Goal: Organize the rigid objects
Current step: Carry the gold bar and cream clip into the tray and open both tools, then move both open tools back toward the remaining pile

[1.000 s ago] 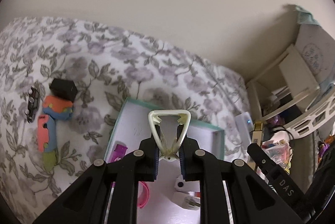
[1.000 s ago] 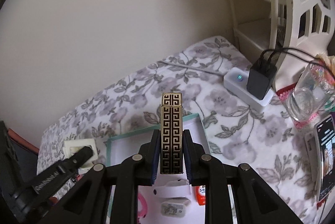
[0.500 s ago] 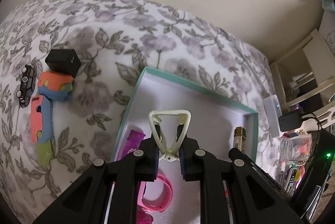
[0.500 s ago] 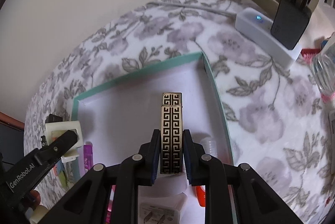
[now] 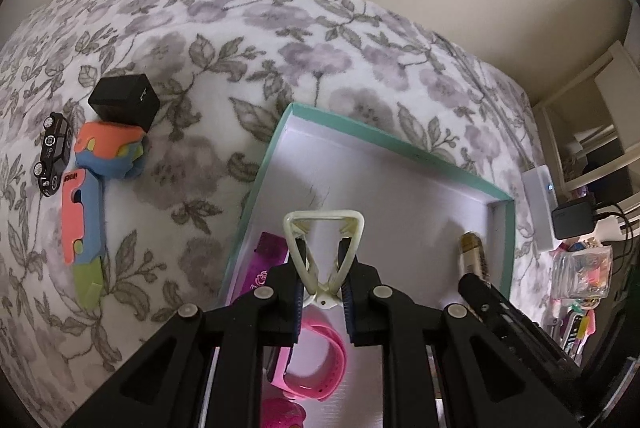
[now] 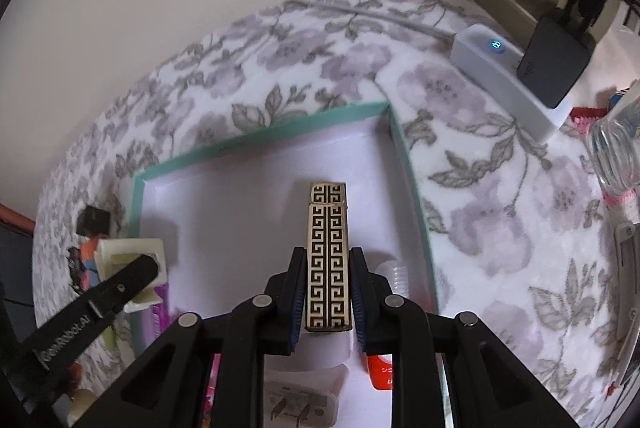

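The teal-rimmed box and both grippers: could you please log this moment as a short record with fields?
left gripper: shut on cream triangular clip, held over the box
right gripper: shut on gold key-pattern lighter, held over the box
teal-rimmed box: open, white inside, on floral blanket
inside box: pink watch band, purple strap, white plug adapter
outside box, left side: black cube, toy car, two multicolour blocks
outside box, right side: white power strip
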The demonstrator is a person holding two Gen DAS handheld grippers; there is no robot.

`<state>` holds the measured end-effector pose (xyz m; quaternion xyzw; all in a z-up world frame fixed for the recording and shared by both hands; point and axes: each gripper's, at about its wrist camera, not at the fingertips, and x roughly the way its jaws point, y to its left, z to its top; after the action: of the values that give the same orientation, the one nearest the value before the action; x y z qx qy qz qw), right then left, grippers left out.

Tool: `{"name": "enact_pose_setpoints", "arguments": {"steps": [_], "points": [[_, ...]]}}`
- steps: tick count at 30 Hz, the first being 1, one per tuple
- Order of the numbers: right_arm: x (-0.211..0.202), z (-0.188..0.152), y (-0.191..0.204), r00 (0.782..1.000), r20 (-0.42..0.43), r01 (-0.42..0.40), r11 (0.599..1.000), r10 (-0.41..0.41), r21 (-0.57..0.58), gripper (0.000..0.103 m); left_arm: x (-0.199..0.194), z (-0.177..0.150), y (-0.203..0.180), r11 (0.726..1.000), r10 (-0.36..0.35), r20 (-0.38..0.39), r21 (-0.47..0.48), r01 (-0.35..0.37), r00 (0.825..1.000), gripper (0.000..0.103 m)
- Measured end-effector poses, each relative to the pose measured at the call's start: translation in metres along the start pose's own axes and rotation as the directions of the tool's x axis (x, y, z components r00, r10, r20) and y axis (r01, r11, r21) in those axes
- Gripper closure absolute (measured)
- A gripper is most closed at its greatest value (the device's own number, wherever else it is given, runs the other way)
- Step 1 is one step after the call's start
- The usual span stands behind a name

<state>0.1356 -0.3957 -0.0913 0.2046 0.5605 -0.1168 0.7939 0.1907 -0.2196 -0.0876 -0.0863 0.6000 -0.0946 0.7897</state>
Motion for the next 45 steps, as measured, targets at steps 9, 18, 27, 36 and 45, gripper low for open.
{"name": "enact_pose_setpoints", "arguments": {"steps": [9, 18, 27, 36, 45], "points": [[0.012, -0.006, 0.007, 1.0, -0.013, 0.026, 0.999, -0.027, -0.044, 0.081, 0.011, -0.001, 0.004, 1.0, 0.019, -0.025, -0.011, -0.019, 1.0, 0.086], [0.009, -0.003, 0.008, 0.999, -0.027, 0.031, 0.999, -0.032, -0.044, 0.08, 0.016, -0.002, 0.007, 0.999, 0.034, -0.052, -0.02, -0.035, 0.998, 0.085], [-0.019, 0.007, 0.013, 0.998, 0.039, 0.057, 0.996, -0.055, -0.068, 0.077, -0.007, 0.008, 0.001, 1.0, 0.024, -0.023, -0.012, -0.024, 0.999, 0.051], [-0.075, 0.015, 0.02, 0.982, 0.186, 0.054, 0.996, -0.04, -0.072, 0.061, -0.06, 0.019, -0.004, 0.999, 0.035, 0.11, 0.008, -0.036, 0.993, 0.044], [-0.095, 0.018, 0.023, 0.96, 0.277, 0.048, 0.997, -0.03, -0.06, 0.036, -0.08, 0.023, 0.0, 0.988, 0.146, 0.216, 0.013, -0.153, 0.965, 0.044]]}}
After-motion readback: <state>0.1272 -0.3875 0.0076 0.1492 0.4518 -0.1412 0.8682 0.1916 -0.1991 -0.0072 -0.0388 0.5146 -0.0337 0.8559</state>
